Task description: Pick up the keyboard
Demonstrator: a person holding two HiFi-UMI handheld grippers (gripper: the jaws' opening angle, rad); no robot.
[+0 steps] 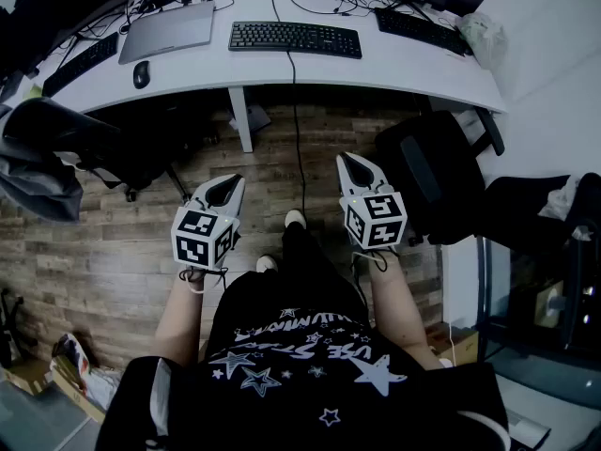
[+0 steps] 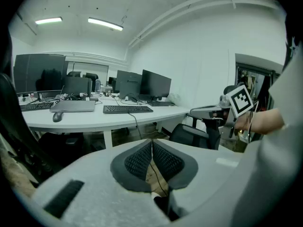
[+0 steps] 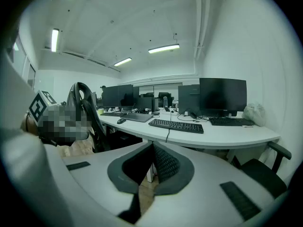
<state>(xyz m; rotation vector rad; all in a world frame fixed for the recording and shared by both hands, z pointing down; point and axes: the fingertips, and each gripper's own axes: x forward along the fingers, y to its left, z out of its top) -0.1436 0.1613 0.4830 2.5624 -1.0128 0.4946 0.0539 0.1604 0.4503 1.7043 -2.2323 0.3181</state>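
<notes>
1. Looking down in the head view: the left claw (image 1: 228, 184) and the right claw (image 1: 354, 163) are held out side by side over the plank floor (image 1: 272, 172), both tipped slightly downward. Each has its jaws pressed together with nothing between them. The black keyboard (image 1: 295, 38) lies flat on the white worktop (image 1: 310, 71), well ahead of both claws. Its cable (image 1: 297, 130) drops over the front edge towards the floor. A closed grey laptop (image 1: 167, 32) sits left of the keyboard, and a mouse (image 1: 141, 73) lies nearer the edge. A dark office chair (image 1: 434, 184) stands just right of the right claw.

2. Left gripper view: the ribbed pads (image 2: 139, 161) meet at the tips and hold nothing. The keyboard (image 2: 128, 109) rests on the worktop (image 2: 104, 120) across the room, above and left of the tips. The laptop (image 2: 73, 106) and mouse (image 2: 57, 117) lie further left. The right claw's marker cube shows at the right side.

3. Right gripper view: the jaws are closed tip to tip and empty. The keyboard (image 3: 176, 125) lies on the worktop (image 3: 222, 137), above and right of the tips and well apart from them. Its cable hangs off the near edge.
</notes>
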